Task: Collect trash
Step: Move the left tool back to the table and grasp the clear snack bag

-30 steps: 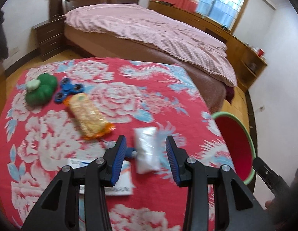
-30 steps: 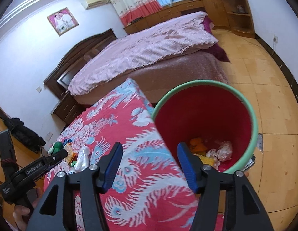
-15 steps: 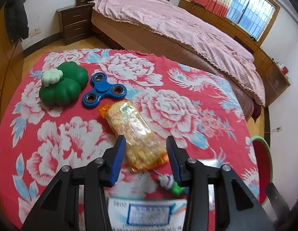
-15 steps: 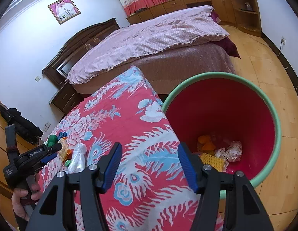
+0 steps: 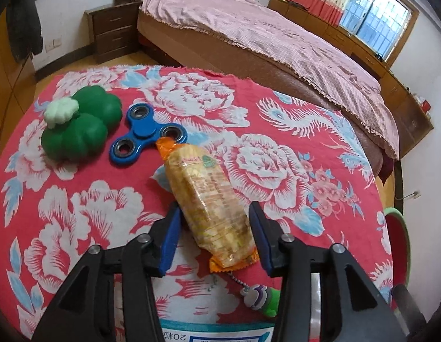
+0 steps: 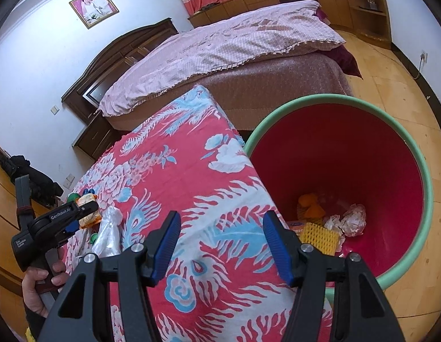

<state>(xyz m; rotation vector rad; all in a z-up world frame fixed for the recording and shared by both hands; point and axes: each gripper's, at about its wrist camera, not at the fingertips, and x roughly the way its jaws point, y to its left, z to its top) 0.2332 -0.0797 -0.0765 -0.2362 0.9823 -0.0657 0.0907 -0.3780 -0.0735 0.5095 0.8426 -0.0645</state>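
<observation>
The left gripper (image 5: pixel 213 238) is positioned over the table, its blue pads on either side of the near end of the orange snack packet (image 5: pixel 204 199). The jaws have just been closing. The packet lies between them with a gap visible at each pad, so it is not clamped. The packet rests flat on the red floral tablecloth (image 5: pixel 86 216); its far end touches the blue fidget spinner (image 5: pixel 147 134). A green pumpkin-shaped toy (image 5: pixel 78 126) sits just beside the spinner on its left.

Obstructions near the jaws: a small keychain figure with a bead chain (image 5: pixel 259 295) lies just behind the packet's near end, and a printed paper slip (image 5: pixel 217 333) lies under the gripper body.

The right gripper (image 6: pixel 222 245) is held apart and empty above the tablecloth's corner. The red bin with a green rim (image 6: pixel 402 154) stands on the floor beside the table; it contains crumpled paper, an orange piece and a yellow foam net. In the right wrist view, a clear plastic bag (image 6: pixel 109 232) lies on the table near the left gripper, which a hand (image 6: pixel 39 287) holds.
</observation>
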